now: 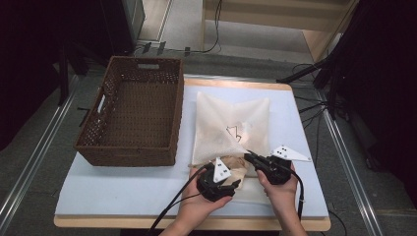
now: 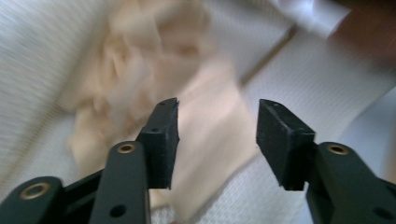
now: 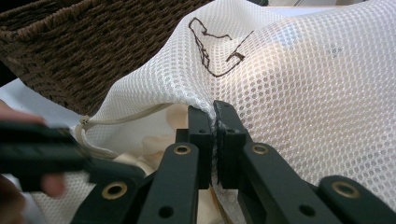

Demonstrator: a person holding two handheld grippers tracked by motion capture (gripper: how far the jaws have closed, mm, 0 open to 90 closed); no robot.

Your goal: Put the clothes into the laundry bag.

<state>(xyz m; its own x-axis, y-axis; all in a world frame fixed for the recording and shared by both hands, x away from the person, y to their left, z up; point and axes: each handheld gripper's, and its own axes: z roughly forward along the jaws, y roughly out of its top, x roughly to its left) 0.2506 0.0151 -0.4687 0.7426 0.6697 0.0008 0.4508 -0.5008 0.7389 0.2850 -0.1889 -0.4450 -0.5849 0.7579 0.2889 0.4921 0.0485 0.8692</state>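
**Mesh bag held open at its near edge, cloth at the mouth**

The right gripper [image 3: 212,109] has its jaws pressed together on the near edge of the white mesh bag [image 1: 231,125], lifting that edge off the tabletop [image 1: 123,191] so the mouth gapes toward the person. A drawstring [image 3: 126,119] runs along the lifted hem to a knot at its left end. The left gripper [image 2: 217,130] stands spread, its pads touching nothing; the beige cloth [image 2: 140,84] lies just past and between them, bunched at the bag's mouth, partly inside. In the high view both grippers sit close together near the front edge of the tabletop, the left gripper [image 1: 219,179] just beside the right gripper [image 1: 255,160]. The bag lies flat behind them, its far edge short of the tabletop's back edge. A brown wicker basket [image 1: 133,113] stands to the left, its right wall just beside the bag. Bare tabletop remains in front of the basket and along the right of the bag.
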